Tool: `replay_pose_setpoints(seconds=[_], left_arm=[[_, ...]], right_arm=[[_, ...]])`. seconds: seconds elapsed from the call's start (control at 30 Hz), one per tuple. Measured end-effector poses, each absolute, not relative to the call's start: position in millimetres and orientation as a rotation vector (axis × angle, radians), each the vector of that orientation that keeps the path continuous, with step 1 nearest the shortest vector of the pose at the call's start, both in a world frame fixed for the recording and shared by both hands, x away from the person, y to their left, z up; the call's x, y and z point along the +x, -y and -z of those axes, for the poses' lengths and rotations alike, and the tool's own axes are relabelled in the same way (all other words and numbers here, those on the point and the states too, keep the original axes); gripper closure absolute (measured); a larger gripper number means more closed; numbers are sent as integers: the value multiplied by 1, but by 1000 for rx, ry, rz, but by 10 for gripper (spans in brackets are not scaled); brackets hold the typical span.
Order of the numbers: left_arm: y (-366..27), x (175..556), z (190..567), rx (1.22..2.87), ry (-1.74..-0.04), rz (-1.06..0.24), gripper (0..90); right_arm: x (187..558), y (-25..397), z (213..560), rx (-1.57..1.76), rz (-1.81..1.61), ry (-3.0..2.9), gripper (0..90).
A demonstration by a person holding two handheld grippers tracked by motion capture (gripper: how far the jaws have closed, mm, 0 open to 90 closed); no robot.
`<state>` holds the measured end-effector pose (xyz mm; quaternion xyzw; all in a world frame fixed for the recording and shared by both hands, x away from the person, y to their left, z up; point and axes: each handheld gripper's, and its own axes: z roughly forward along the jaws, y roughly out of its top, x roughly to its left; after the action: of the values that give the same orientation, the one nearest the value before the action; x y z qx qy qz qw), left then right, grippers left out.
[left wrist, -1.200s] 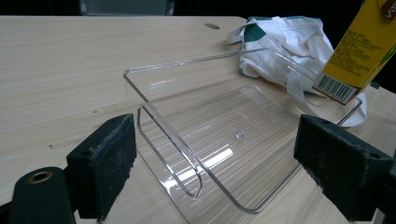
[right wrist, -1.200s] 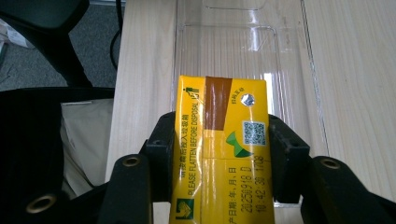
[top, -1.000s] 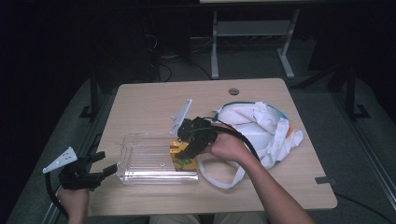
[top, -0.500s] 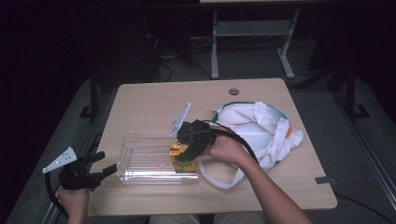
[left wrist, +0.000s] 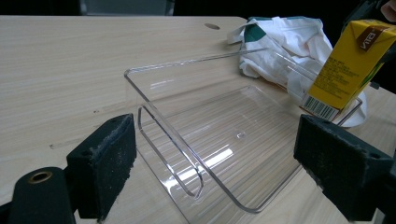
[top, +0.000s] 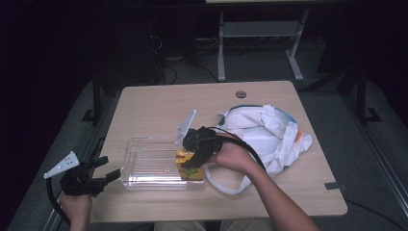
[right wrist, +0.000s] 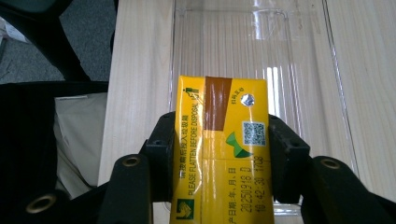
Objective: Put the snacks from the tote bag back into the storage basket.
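Observation:
A yellow drink carton [right wrist: 219, 149] is clamped between the jaws of my right gripper [top: 195, 159], which is shut on it. The carton [top: 187, 166] hangs tilted over the right end of a clear plastic tray [top: 144, 166] on the wooden table. In the left gripper view the carton [left wrist: 350, 65] leans above the tray's far corner, with the tray [left wrist: 224, 140] lying empty below. My left gripper [top: 103, 174] is open at the table's front left edge, just left of the tray, with nothing between its pads [left wrist: 105, 163].
A white cloth bag [top: 269, 134] with teal trim lies crumpled to the right of the tray, its strap looping toward the front. A round hole [top: 240, 94] marks the table's far side. Table legs and cables stand beyond the far edge.
My right gripper has carried the carton a little lower and to the left, over the tray's right end. The left gripper has stayed in place.

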<state>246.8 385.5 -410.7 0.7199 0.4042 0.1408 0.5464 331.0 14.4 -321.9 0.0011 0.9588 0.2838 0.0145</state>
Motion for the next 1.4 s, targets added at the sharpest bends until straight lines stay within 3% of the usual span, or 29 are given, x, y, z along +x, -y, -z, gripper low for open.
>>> replay_pose_setpoints(seconds=[1.4], left_arm=[[-386,247,411,1716,-952,-336,127]], right_arm=[[331,-12,358,30,-844,-3022,517]])
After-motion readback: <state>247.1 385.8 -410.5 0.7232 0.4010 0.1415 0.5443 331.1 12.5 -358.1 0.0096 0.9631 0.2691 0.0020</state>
